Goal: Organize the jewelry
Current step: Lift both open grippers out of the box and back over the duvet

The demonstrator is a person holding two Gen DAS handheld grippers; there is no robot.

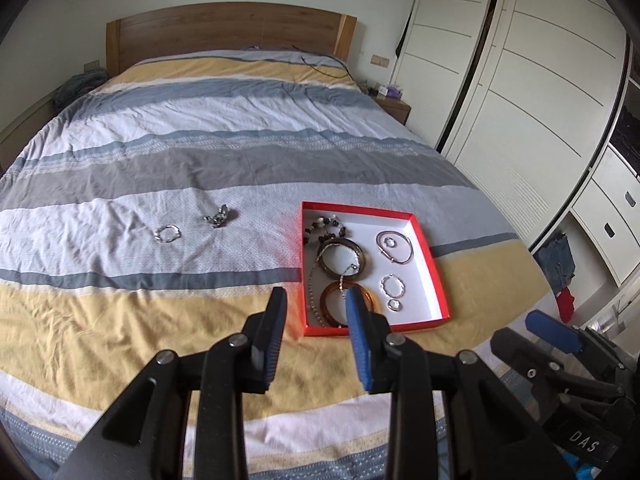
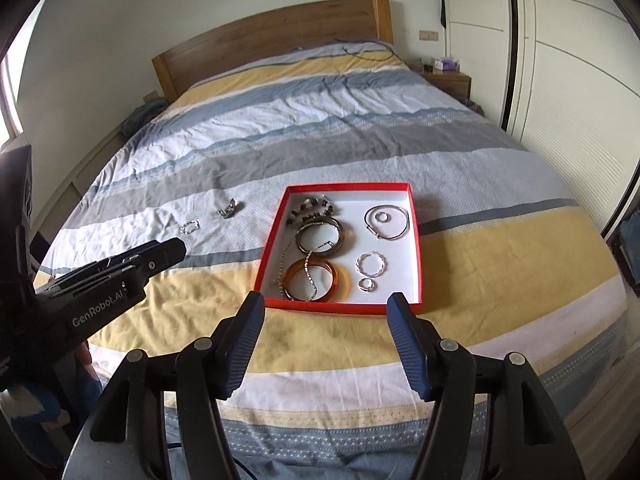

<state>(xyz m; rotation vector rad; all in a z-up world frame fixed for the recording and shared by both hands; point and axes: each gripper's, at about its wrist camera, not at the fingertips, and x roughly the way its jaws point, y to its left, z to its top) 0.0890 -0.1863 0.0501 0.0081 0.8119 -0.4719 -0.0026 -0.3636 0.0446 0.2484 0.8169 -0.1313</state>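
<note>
A red box point(image 1: 435, 268) point(image 2: 416, 240) with a white floor lies on the striped bed. It holds an amber bangle point(image 1: 332, 300) point(image 2: 296, 276), a dark bangle point(image 1: 362, 254) point(image 2: 344, 236), a silver bangle point(image 1: 408, 246) point(image 2: 400, 232), a beaded bracelet point(image 1: 324, 226), a chain and small rings. A silver bracelet point(image 1: 167, 233) point(image 2: 189, 227) and a metal trinket point(image 1: 220, 217) point(image 2: 228, 208) lie on the cover left of the box. My left gripper point(image 1: 316, 304) is open and empty before the box's near left corner. My right gripper point(image 2: 326, 312) is open and empty at the box's near edge.
A wooden headboard point(image 1: 224, 32) stands at the far end. White wardrobe doors point(image 1: 532, 92) line the right side. A nightstand point(image 2: 448, 78) sits at the far right of the bed. The left gripper's body point(image 2: 100, 284) shows at the left of the right wrist view.
</note>
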